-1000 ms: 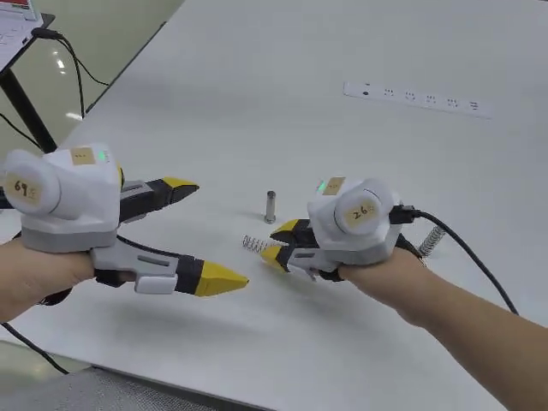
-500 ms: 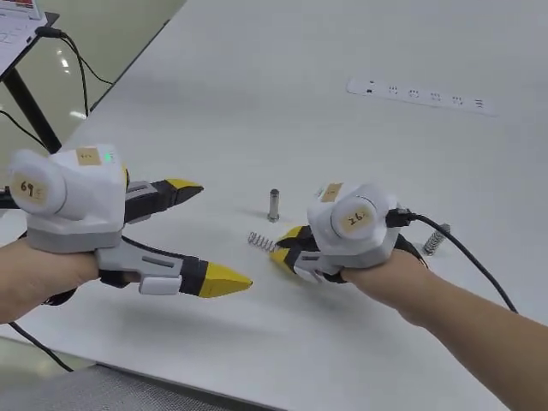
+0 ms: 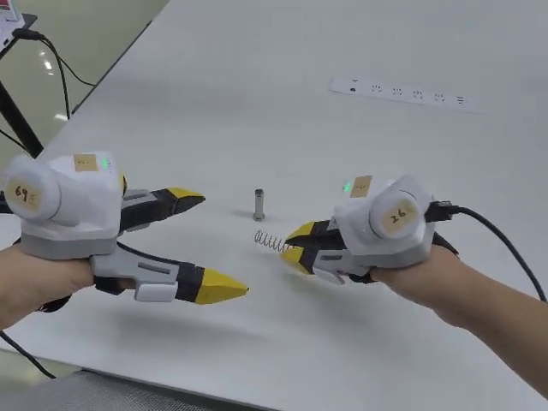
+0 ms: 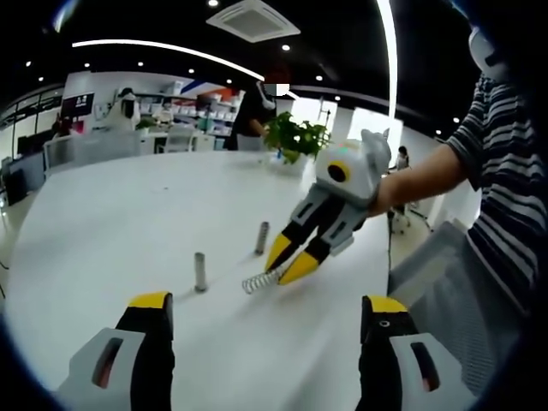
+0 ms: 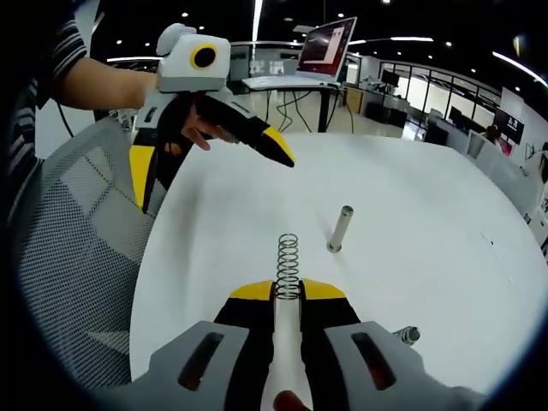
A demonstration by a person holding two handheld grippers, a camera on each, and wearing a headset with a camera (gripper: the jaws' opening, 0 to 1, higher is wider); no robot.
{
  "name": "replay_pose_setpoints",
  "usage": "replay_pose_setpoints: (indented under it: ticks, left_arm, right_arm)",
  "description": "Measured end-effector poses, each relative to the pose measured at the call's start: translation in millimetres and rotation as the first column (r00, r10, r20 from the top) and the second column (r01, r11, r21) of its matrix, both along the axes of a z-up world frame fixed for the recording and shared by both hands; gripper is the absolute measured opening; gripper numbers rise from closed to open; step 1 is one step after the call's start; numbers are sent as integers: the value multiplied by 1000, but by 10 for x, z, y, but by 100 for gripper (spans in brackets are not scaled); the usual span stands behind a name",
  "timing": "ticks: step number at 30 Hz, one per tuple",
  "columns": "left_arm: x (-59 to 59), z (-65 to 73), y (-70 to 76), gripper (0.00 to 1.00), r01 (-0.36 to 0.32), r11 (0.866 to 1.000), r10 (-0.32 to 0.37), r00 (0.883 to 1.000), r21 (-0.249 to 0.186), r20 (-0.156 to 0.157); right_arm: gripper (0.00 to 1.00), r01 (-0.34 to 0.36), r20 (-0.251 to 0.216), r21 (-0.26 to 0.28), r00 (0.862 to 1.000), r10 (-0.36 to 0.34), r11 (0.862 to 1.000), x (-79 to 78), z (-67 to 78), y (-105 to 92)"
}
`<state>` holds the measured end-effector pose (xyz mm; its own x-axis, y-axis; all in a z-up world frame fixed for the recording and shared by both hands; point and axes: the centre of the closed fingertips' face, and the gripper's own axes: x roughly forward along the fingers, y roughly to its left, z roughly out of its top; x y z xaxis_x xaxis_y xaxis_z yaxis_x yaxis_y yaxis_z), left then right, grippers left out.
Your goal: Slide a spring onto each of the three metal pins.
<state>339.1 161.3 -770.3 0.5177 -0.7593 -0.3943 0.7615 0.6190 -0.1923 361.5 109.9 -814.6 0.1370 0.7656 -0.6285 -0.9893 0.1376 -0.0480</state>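
Springs first: we see one coil spring (image 3: 269, 241) pinched by one end between the yellow tips of the right gripper (image 3: 293, 247), whose jaws are pressed nearly together on it. The rest of the coil sticks out past the tips, close to level over the white table (image 3: 257, 77); we cannot tell whether its free end touches the surface. An upright metal pin (image 3: 259, 205) stands just beside the spring, bare and apart from it. In the left gripper view we find a second upright pin (image 4: 262, 238) farther off, beyond the right gripper's tips, bare as well. Our left gripper (image 3: 223, 245) is held above the table's near edge with its jaws spread wide and nothing between them, its yellow tips pointing toward the spring and the nearer pin. A white power strip (image 3: 401, 93) lies well apart, far across the table
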Motion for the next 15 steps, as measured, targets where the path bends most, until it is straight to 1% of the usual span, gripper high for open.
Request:
replay_pose_setpoints:
  ticks: [4,7,10,15]
  left_arm:
    - [-2,1,-55,85,17,1000,-17,1000,-6,-4]
    - [3,13,-92,83,26,1000,-26,1000,-13,-4]
    - [-1,15,-164,81,46,999,-46,999,-18,-6]
    - [7,20,-289,78,80,996,-80,997,-25,-8]
  right_arm:
    - [8,-10,18,-1,1000,10,1000,9,110,-136]
    - [8,-16,25,-6,1000,16,1000,10,155,-225]
    - [8,-51,49,-21,997,52,998,-13,197,-334]
    - [8,-114,62,-39,991,116,993,-67,226,-447]
